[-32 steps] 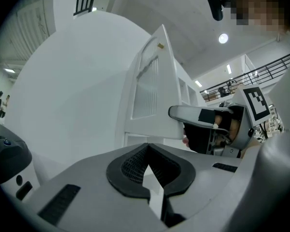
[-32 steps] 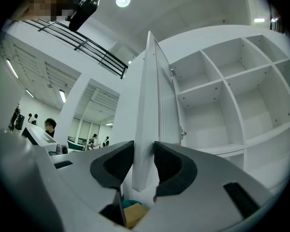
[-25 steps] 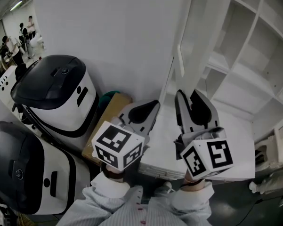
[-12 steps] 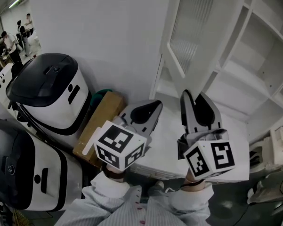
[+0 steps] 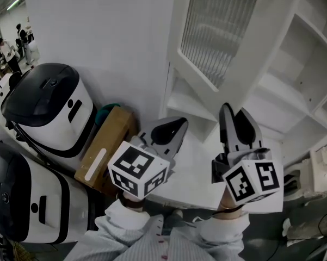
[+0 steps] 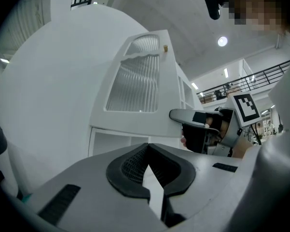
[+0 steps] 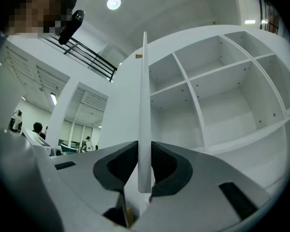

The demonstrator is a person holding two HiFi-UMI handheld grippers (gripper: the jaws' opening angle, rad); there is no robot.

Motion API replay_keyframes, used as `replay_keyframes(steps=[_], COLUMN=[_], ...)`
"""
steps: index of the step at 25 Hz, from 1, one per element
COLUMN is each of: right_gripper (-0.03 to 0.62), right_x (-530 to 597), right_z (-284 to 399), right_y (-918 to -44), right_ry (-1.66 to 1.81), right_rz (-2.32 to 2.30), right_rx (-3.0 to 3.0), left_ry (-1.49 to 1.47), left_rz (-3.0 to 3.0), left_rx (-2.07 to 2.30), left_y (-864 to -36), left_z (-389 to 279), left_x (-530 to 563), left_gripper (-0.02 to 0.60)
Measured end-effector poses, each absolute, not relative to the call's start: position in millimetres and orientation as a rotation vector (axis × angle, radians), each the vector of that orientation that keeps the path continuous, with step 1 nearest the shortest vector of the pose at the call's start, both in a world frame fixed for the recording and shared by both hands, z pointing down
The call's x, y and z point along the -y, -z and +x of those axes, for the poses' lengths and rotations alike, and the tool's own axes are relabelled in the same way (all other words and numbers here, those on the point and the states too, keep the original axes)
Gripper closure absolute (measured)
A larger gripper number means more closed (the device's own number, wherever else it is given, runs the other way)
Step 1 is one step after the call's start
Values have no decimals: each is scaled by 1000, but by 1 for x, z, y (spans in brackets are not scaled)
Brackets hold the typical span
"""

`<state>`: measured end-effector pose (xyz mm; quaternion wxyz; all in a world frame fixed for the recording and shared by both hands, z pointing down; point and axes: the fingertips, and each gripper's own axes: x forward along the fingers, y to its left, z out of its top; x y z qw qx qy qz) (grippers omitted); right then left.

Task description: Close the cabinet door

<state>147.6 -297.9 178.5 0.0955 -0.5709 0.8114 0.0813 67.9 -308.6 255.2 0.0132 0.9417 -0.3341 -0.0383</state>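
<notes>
Found the cabinet door (image 5: 223, 42) standing well open, swung out from the white shelved cabinet (image 5: 310, 48), ribbed pane tilted toward the head view and showing far broader than a second before, against little beyond its thin edge then. Traced its free edge, near the bottom corner, into the right gripper (image 5: 232, 111): caught those jaws fresh from closing, pads now pressed on the panel from either side. Read that as a grip newly made and the real work unstarted, with every shelf exposed and the whole swing toward the cabinet front left to do. Judged a pinch on so thin an edge liable to slip if pushed askew. Noted the left gripper (image 5: 179, 123) just beside it, to the left, jaws brought together on nothing, clear of the door. Further left, passed over a cardboard box (image 5: 106, 145) down by the white wall, two white-and-black appliances (image 5: 49, 107), and some people (image 5: 5, 48) far back in the hall.
</notes>
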Motion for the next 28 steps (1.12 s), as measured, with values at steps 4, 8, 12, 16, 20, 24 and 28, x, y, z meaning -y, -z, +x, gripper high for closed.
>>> replay_keyframes(steps=[4,8,12,16,20,24,28], right_gripper=[519,519,519,519,519,517,513], right_x=[309,319,327,336,345,353,360], right_z=[165,181,192,202,211,220,228], right_y=[-179,-178,-179,-178,-179,-180,-178], right_ry=[-227,-218,-212,-212,-214,-220,-239], right_rz=[-1659,-1631,-1595,-1554,-1522,-1486,-1464], right_rx=[-2416,-2426,-2450,-2482,-2512,-2539,-2548], left_ry=[108,103,100,98,92,96,85], left_rz=[2936,2941,2949,2956,2951,2937,2921], left_rx=[1025,1023,1029,1043,1070,1118,1169], left_y=[-258,-258,-256,-252,-251,-250,-253], left_z=[89,106,121,136,147,154,160], left_x=[320,332,342,349,354,358,361], left_gripper=[572,572,572,572,572,572,572])
